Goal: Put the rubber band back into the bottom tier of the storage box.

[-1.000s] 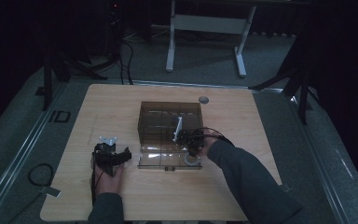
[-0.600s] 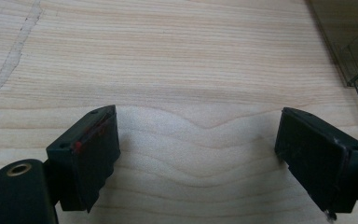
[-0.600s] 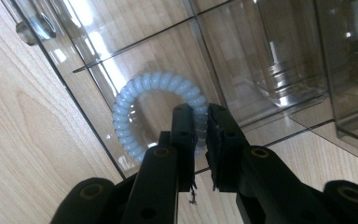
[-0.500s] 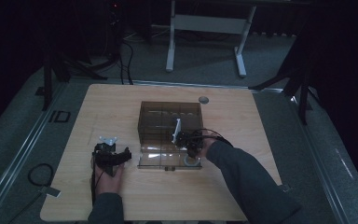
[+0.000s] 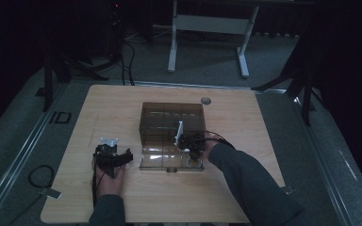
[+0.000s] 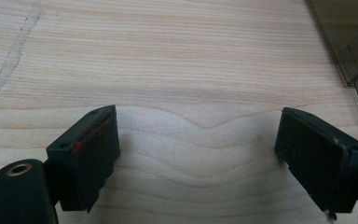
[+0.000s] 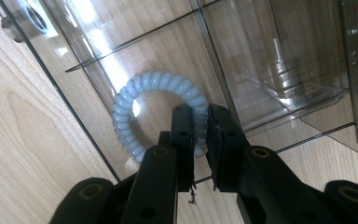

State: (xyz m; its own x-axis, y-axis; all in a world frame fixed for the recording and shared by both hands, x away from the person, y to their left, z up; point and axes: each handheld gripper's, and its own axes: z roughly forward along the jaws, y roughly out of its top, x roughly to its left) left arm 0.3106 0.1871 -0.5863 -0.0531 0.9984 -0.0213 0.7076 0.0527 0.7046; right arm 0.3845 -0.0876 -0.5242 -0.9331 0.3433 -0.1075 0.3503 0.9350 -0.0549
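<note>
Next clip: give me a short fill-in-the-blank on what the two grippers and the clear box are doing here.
1. The right gripper has its jaws closed on a pale blue spiral ____ tie.
2. That ring lies on the clear plastic organiser box's opened ____.
3. The left gripper has its jaws ____ over the bare wooden table.

Missing words: hair; lid; open

A pale blue-white spiral hair tie, a closed ring of ribbed coils, lay flat in the clear pulled-out drawer of a smoky brown transparent box. It sat in the drawer's end compartment, near the front wall with its round knob. One side of the ring was pinched between the nearly closed jaws of the right gripper.
</note>
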